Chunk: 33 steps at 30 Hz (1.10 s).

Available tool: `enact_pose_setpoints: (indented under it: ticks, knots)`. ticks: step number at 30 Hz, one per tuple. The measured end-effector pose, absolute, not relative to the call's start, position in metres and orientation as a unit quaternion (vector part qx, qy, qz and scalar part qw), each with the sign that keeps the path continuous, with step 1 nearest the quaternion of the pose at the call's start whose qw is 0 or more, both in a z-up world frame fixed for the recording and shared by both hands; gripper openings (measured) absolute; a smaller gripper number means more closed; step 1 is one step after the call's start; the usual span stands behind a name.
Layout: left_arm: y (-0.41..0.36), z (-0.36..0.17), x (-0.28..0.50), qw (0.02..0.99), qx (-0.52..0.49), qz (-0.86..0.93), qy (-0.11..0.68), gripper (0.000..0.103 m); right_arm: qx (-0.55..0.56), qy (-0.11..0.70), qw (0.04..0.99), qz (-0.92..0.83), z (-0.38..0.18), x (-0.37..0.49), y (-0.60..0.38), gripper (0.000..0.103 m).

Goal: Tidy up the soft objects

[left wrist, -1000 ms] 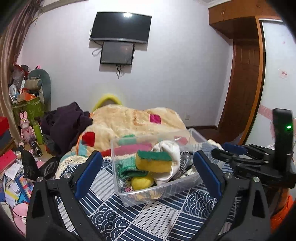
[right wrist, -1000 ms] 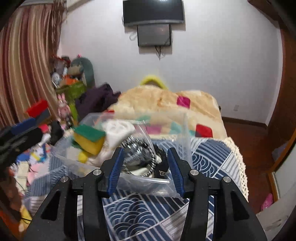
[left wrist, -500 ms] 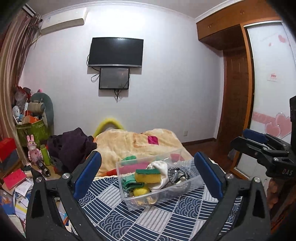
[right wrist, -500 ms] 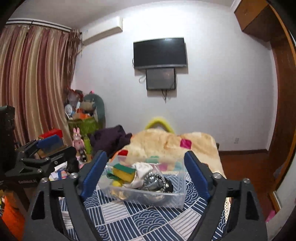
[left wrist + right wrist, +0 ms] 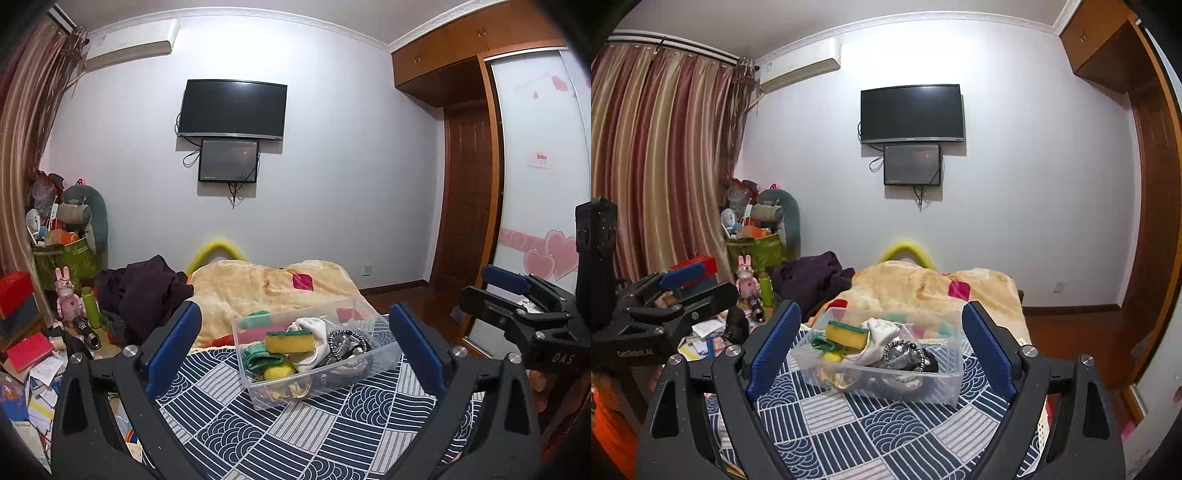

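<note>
Both the left gripper [image 5: 295,345] and the right gripper [image 5: 881,341] are spread wide and hold nothing, low in each frame, because the soft things sit together in the clear plastic box [image 5: 384,360] on the blue patterned cloth [image 5: 295,435].

Home bedroom: bed [image 5: 273,284], wall-mounted TV [image 5: 232,109], curtains [image 5: 661,162], wardrobe [image 5: 476,173].

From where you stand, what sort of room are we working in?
Most likely a bedroom: a bed with a fleecy blanket, a wall-mounted TV, and a built-in wardrobe. The clear bin sits on the patterned bedspread.
</note>
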State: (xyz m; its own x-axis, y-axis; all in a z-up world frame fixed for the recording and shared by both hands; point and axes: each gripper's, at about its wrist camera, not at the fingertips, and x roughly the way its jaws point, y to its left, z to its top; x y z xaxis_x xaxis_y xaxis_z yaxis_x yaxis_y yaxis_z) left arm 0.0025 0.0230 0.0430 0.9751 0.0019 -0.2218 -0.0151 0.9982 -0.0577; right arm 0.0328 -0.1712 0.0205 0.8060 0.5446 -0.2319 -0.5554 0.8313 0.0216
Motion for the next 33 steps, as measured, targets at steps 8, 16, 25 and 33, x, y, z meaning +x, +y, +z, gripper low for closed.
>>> enact_pose_setpoints:
  ticks: [8, 16, 25, 33]
  knots:
    - [0.026, 0.041, 0.006, 0.993, -0.031, 0.005, 0.116, 0.103, -0.021, 0.117, 0.95, 0.29, 0.018, 0.032, -0.171, 0.093]
    - [0.024, 0.037, 0.009, 0.992, -0.025, 0.002, 0.12, 0.103, -0.018, 0.121, 0.948, 0.293, 0.017, 0.033, -0.172, 0.095]
    - [0.018, 0.037, 0.008, 0.993, -0.015, 0.002, 0.119, 0.103, -0.014, 0.122, 0.949, 0.289, 0.016, 0.034, -0.175, 0.1]
    - [0.017, 0.037, 0.008, 0.993, -0.015, -0.002, 0.121, 0.103, -0.01, 0.124, 0.95, 0.286, 0.015, 0.034, -0.177, 0.101]
